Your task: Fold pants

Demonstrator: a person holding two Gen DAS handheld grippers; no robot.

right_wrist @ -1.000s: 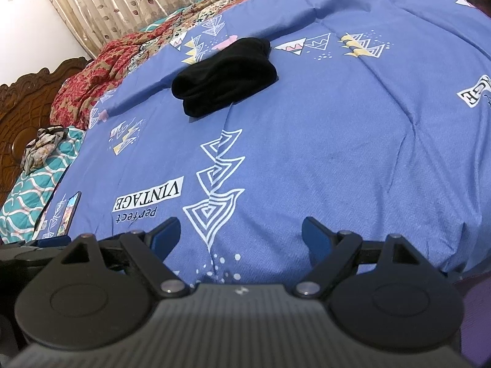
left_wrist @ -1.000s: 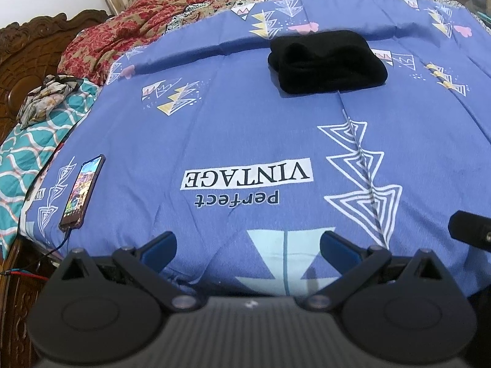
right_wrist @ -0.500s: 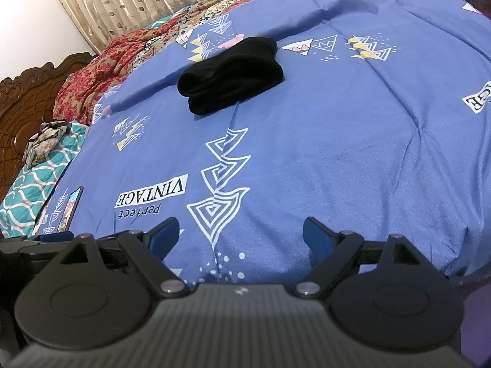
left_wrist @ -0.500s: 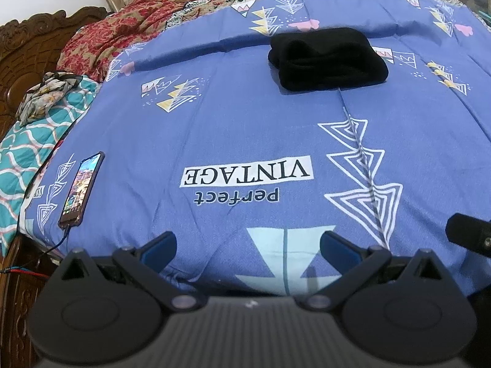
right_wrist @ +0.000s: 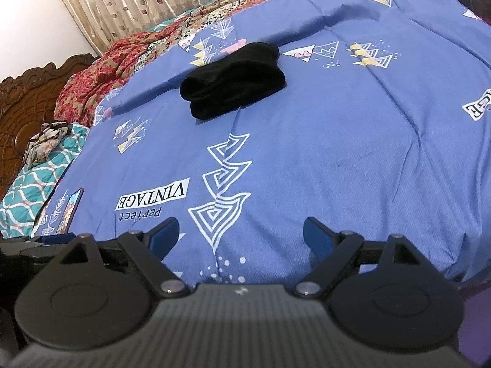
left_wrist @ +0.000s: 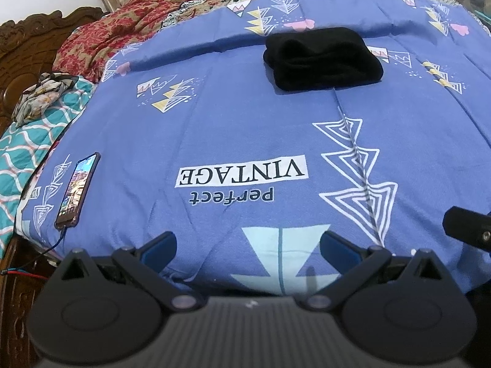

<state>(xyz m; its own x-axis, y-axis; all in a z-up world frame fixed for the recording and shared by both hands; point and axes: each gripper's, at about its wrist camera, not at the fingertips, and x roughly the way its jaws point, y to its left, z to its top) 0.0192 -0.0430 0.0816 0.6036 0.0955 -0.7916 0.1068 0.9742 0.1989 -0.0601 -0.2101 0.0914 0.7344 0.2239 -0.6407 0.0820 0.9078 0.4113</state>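
Jaws of the left gripper (left_wrist: 248,247) stand wide apart and hold nothing; jaws of the right gripper (right_wrist: 241,233) are likewise wide and empty. Blue pads (left_wrist: 161,247) line the inner faces of the fingers.

Surface: a bed covered by a blue sheet (left_wrist: 245,128) printed with white nested triangles, small yellow and pink motifs, and the words "perfect VINTAGE" in a white box. The pants (left_wrist: 322,58), black and already folded into a compact bundle, lie on the sheet toward the far side, well apart from both grippers. In the right wrist view the pants (right_wrist: 234,81) sit left of centre, beyond the triangle print.

A phone (left_wrist: 78,190) with a lit screen lies face up near the left edge of the sheet, a cable running from its near end over the bed edge. A teal patterned pillow (left_wrist: 27,150) lies further left, with a crumpled floral cloth (left_wrist: 40,98) on top. A red patterned blanket (left_wrist: 122,33) is bunched along the far side. A carved wooden headboard (right_wrist: 27,92) stands at left, and a beige leaf-print curtain (right_wrist: 129,3) hangs behind.

Pose: both grippers are held low at the near edge of the bed, side by side, pointing across the sheet. Part of the right gripper shows at the right edge of the left wrist view.
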